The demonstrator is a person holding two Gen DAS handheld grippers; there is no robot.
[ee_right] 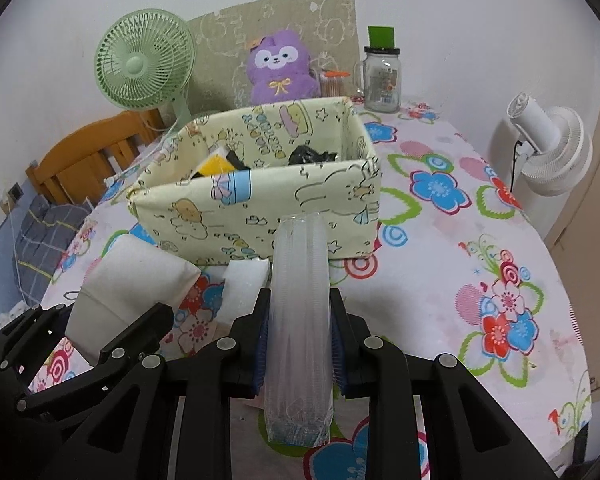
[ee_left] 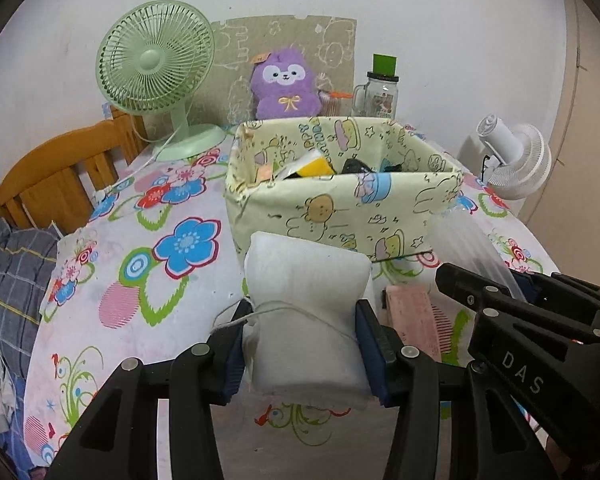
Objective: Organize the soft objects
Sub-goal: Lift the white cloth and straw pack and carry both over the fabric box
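Note:
My left gripper (ee_left: 304,340) is shut on a white soft pad (ee_left: 308,292) with a loose thread, held above the flowered tablecloth (ee_left: 160,280). My right gripper (ee_right: 300,344) is shut on a long clear plastic sleeve of stacked cups (ee_right: 300,280). Both held things point at a pale yellow fabric box (ee_left: 340,208) (ee_right: 260,208) just ahead. A yellow sponge (ee_right: 216,166) and a black item (ee_right: 308,156) lie inside it. In the left wrist view the right gripper (ee_left: 512,280) shows at the right edge with the sleeve (ee_left: 468,244). In the right wrist view the left gripper (ee_right: 100,316) and pad (ee_right: 132,276) show at the lower left.
A pink comb-like piece (ee_left: 414,316) and a white foam piece (ee_right: 244,280) lie on the cloth before the box. Behind the box stand a green fan (ee_left: 156,68), a purple plush (ee_left: 284,84) and a glass jar (ee_left: 378,92). A white fan (ee_right: 552,148) stands right, a wooden chair (ee_left: 60,176) left.

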